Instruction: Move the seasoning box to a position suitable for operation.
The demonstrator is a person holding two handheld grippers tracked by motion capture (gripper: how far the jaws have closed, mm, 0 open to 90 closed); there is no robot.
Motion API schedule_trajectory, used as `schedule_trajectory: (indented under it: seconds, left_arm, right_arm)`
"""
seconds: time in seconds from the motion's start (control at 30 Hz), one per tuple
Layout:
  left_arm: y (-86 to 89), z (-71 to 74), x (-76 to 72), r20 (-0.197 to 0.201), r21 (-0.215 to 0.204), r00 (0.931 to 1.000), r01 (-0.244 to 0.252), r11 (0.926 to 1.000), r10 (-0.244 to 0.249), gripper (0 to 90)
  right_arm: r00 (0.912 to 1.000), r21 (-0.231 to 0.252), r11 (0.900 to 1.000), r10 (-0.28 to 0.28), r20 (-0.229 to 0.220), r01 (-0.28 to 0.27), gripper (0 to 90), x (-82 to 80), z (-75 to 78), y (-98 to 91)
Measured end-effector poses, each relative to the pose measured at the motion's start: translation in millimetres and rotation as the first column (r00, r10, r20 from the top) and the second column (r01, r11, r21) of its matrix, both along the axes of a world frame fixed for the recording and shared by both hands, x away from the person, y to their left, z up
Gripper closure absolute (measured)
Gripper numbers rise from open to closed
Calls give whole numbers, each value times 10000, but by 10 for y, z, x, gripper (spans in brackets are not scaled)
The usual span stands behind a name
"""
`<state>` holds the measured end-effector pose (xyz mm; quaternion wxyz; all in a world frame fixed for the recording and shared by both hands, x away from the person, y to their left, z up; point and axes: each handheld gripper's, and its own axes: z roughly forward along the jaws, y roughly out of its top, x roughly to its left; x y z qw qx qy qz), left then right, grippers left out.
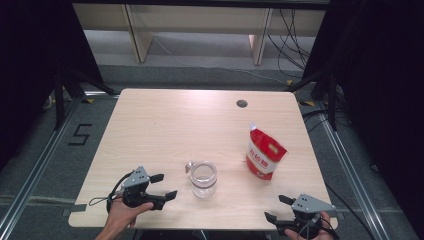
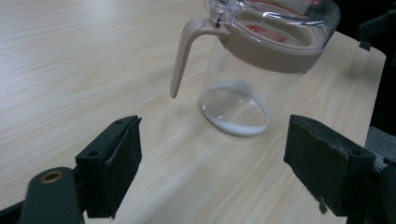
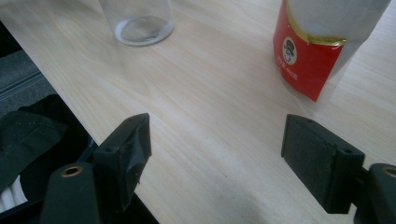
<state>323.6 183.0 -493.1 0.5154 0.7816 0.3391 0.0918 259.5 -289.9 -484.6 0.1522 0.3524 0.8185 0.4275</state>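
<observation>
High view: left gripper [image 1: 161, 186], jaws wide and empty, faces the jug [image 1: 203, 178] just ahead, while right gripper [image 1: 279, 208], equally wide, fronts the pouch [image 1: 265, 153], each aligned for grasping.

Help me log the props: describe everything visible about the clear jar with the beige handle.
The jar is clear, glass or plastic, with a beige collar, a thin beige handle that hangs free at its lower end, and a clear lid. It stands upright on the wooden table, near the front edge, with a thin white residue at the bottom. Nothing grips it; the left tongs are open beside it.
</observation>
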Motion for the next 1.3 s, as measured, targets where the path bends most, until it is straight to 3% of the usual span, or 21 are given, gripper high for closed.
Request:
schedule_trajectory:
  seconds: [0.13, 0.17, 0.2, 0.23, 0.3, 0.37, 0.4, 0.43, 0.5, 0.53, 0.63, 0.7, 0.83, 0.9, 0.97, 1.0, 1.1, 1.17, 1.2, 1.23, 1.3]
  left_arm:
    - [1, 8, 8, -84, -131, 9999, -129, 9998, 128, 192]
    - [-6, 14, 2, -290, -314, 9988, -393, 9987, 384, 192]
    - [-2, 18, 11, -305, -363, 9990, -327, 9988, 316, 192]
    - [-7, 30, 12, -271, -366, 9987, -452, 9983, 442, 192]
    - [-14, 69, 16, -122, -238, 9986, -509, 9984, 507, 193]
    - [-25, 83, 26, -141, -396, 9988, -471, 9981, 466, 202]
    - [-33, 127, 55, 92, -272, 9989, -452, 9986, 454, 210]
    - [-54, 145, 74, 36, -462, 9981, -617, 9970, 619, 222]
    - [-53, 188, 118, 200, -397, 9958, -887, 9953, 896, 266]
    - [-53, 200, 146, 248, -478, 9954, -915, 9947, 928, 275]
    - [-61, 278, 226, 402, -621, 9915, -1209, 9907, 1235, 348]
    - [-75, 323, 278, 472, -829, 9920, -1133, 9901, 1175, 405]
    - [-119, 364, 350, 517, -878, 9936, -958, 9915, 1006, 510]
    - [-168, 381, 390, 519, -866, 9948, -825, 9928, 872, 594]
    - [-185, 392, 403, 528, -818, 9955, -746, 9939, 790, 643]
    - [-223, 422, 418, 460, -669, 9956, -780, 9947, 812, 655]
    - [-269, 440, 440, 318, -791, 9973, -632, 9949, 659, 687]
    - [-318, 463, 452, 448, -663, 9972, -560, 9962, 591, 725]
    - [-350, 484, 457, 876, -520, 9933, -710, 9961, 754, 759]
    - [-363, 495, 464, 1019, -427, 9913, -789, 9960, 829, 787]
    - [-376, 500, 512, 1005, -576, 9914, -785, 9952, 840, 817]
  right_arm:
    - [9994, -7, 9995, -313, -116, 313, 250, -20, 7, -11]
    - [9991, 32, 9993, -376, -183, 376, 250, -26, 5, -5]
    - [9994, 83, 9995, -298, -197, 300, 251, -16, -5, -3]
    - [9997, -96, 9997, -216, -67, 216, 255, 0, -1, -21]
    - [9998, 255, 9996, -120, -182, 125, 265, 5, -8, -19]
    - [9999, 256, 9996, -130, -94, 132, 265, 15, -12, -24]
    - [9990, 249, 9992, -315, -313, 323, 265, -4, -9, -11]
    - [9985, 264, 9990, -346, -423, 358, 265, -10, -7, -9]
    - [9985, 368, 9989, -259, -473, 276, 265, -6, -11, -5]
    - [9998, 219, 9997, -142, -133, 145, 265, 15, -15, -16]
    - [9999, 115, 9999, -18, -132, 19, 265, 17, -18, -12]
    - [9999, 85, 10000, 9, -170, -7, 265, 20, -19, -6]
    - [9996, 222, 9998, -11, -290, 17, 265, 19, -29, 5]
    - [9999, 41, 10000, -13, -105, 14, 266, 19, -19, 2]
    - [9995, 159, 9998, 109, -295, -104, 265, 16, -25, 11]
    - [9994, 146, 9998, 115, -315, -111, 265, 17, -28, 15]
    - [9998, 121, 9999, 79, -174, -77, 265, 20, -27, 13]
    - [9996, 112, 9999, 41, -282, -38, 265, 10, -27, 21]
    - [9998, 41, 9999, 121, -170, -120, 265, 18, -31, 19]
    - [9998, 21, 9999, 126, -163, -126, 265, 18, -31, 20]
    - [9997, 30, 10000, 61, -256, -60, 265, 6, -26, 28]
